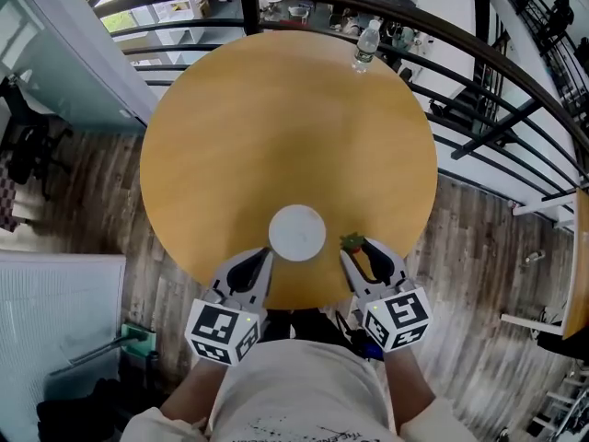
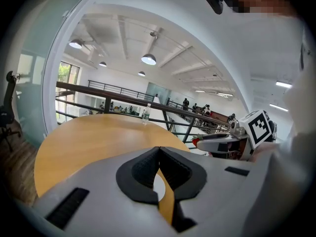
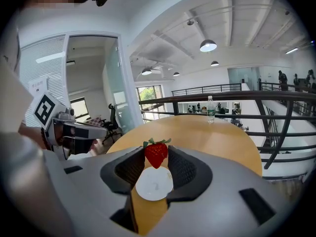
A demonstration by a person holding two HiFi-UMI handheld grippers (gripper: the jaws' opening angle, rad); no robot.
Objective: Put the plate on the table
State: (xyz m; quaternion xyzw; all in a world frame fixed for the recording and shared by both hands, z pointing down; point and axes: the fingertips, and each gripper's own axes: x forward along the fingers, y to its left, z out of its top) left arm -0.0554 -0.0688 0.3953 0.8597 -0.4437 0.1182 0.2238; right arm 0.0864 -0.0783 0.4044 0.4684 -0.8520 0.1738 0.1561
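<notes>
Plate (image 1: pixel 296 233) lies flat on the table (image 1: pixel 276 127) near its close edge, so placing looks done. The left gripper (image 1: pixel 261 260) is pressed together and empty; the right gripper (image 1: pixel 355 247) pinches a strawberry (image 3: pixel 156 154).

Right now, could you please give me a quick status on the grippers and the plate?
Left gripper shut, empty. Right gripper shut on strawberry. Plate flat on table, near side. Bottle at far edge, well apart.
</notes>
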